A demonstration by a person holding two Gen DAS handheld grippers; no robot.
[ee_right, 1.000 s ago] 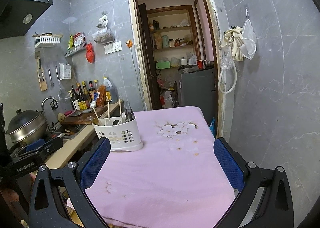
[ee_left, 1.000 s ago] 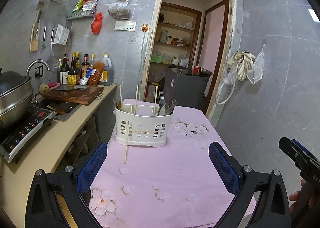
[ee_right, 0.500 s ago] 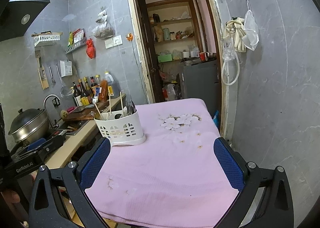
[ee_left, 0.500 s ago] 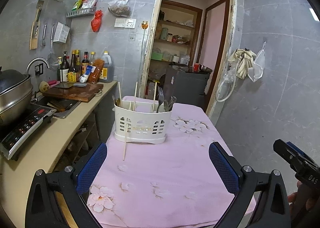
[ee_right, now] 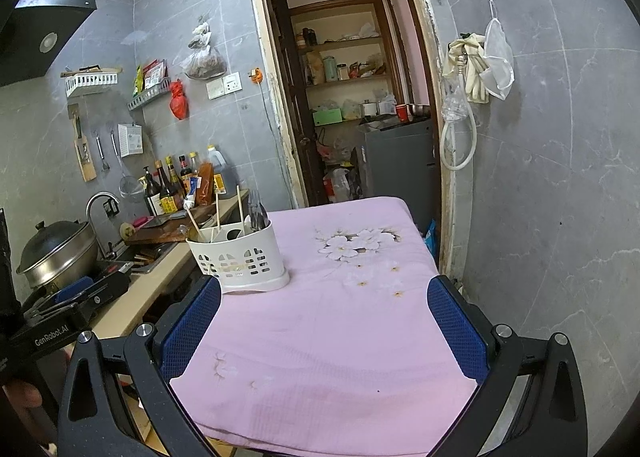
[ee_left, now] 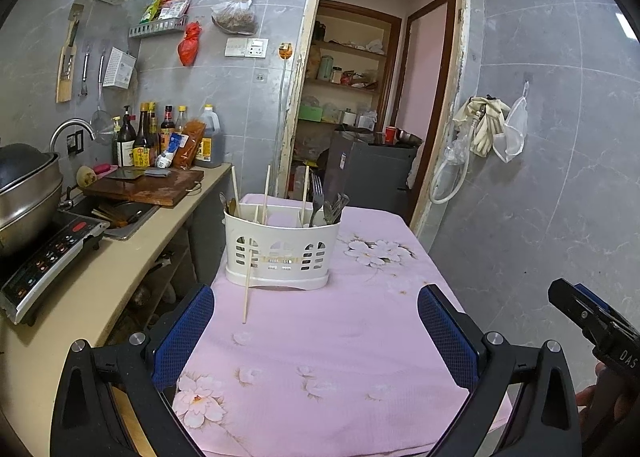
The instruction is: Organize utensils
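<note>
A white slotted utensil caddy [ee_left: 280, 251] stands on the pink flowered tablecloth [ee_left: 340, 337], holding chopsticks, a fork [ee_left: 317, 193] and other cutlery. One chopstick [ee_left: 248, 283] leans against the caddy's front with its tip on the cloth. The caddy also shows in the right wrist view [ee_right: 240, 257]. My left gripper [ee_left: 316, 331] is open and empty, well short of the caddy. My right gripper [ee_right: 324, 331] is open and empty over the near part of the cloth [ee_right: 340, 317].
A counter [ee_left: 92, 289] runs along the left with an induction hob [ee_left: 44, 257], a steel pot [ee_left: 24, 193], a sink, a cutting board [ee_left: 148, 187] and bottles. A doorway [ee_left: 360, 117] opens behind the table. A tiled wall [ee_left: 560, 177] stands to the right.
Both grippers have tilted slightly and drawn a bit nearer the table. The caddy and chopstick have not moved. Both grippers stay open.
</note>
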